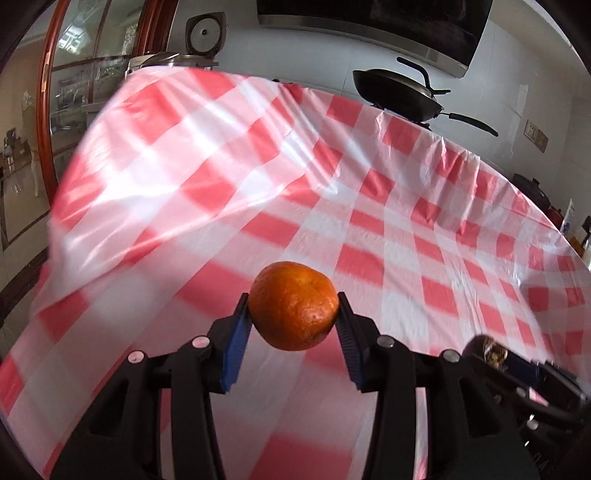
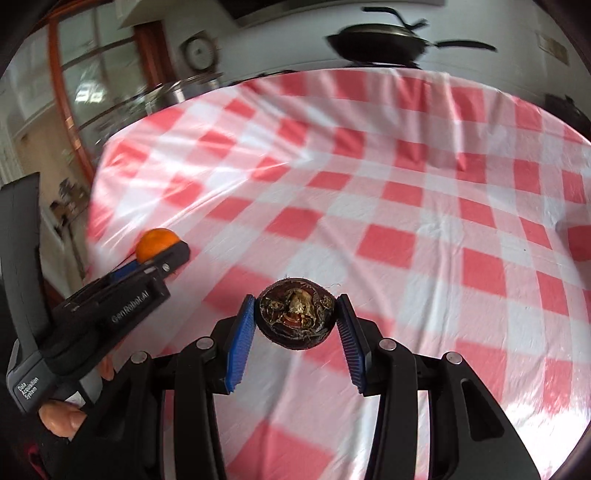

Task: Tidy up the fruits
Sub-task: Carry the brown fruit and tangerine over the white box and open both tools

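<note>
An orange [image 1: 293, 306] hangs above the red-and-white checked tablecloth [image 1: 406, 229], pinched between the blue pads of my left gripper [image 1: 294, 312]. A dark brown round fruit [image 2: 297, 318] with a dried, fibrous top sits clamped in my right gripper [image 2: 298, 319], also held over the cloth [image 2: 406, 206]. In the right wrist view the left gripper [image 2: 162, 251] and its orange [image 2: 154, 243] show at the left, with a hand [image 2: 61, 417] on the handle. In the left wrist view the dark fruit [image 1: 487, 350] peeks in at the lower right.
A black wok [image 1: 399, 94] stands beyond the table's far edge, by the wall. A steel pot with a lid [image 1: 162, 61] and a rice cooker [image 1: 205, 35] are at the far left, beside a glass-fronted cabinet [image 1: 74, 92].
</note>
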A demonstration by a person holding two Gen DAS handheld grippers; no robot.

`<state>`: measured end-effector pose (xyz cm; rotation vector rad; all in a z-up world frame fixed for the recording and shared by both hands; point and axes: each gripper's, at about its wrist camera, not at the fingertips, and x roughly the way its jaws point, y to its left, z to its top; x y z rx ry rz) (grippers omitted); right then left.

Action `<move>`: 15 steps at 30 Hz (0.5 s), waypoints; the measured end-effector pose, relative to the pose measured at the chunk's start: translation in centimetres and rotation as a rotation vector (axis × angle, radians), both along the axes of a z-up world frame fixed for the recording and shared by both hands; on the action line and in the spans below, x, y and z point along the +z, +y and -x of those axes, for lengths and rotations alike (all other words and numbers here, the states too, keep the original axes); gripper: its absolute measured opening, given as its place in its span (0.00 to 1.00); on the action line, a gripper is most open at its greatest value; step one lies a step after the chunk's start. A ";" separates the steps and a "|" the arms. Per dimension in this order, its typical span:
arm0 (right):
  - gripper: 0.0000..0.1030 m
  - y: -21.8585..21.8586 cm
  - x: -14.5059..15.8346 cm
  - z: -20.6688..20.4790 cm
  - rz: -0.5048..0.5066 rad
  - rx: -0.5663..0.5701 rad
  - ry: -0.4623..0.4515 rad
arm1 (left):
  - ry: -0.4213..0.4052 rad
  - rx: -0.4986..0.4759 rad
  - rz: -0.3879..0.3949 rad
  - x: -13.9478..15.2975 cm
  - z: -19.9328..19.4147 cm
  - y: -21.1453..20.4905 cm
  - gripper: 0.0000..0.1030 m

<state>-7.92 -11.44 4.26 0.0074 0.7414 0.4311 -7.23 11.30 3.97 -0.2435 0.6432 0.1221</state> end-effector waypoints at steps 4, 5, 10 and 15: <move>0.42 2.0 0.4 2.7 0.022 0.061 -0.017 | -0.012 0.023 -0.039 0.3 3.6 2.1 0.44; 0.42 2.7 0.5 3.3 0.027 0.080 -0.022 | -0.014 0.035 -0.045 0.4 4.5 2.8 0.44; 0.42 5.4 0.3 5.8 0.055 0.150 -0.029 | -0.007 0.081 -0.056 0.2 7.8 5.7 0.44; 0.42 8.8 0.1 9.2 0.085 0.262 -0.055 | -0.022 0.120 -0.076 0.6 11.4 8.2 0.44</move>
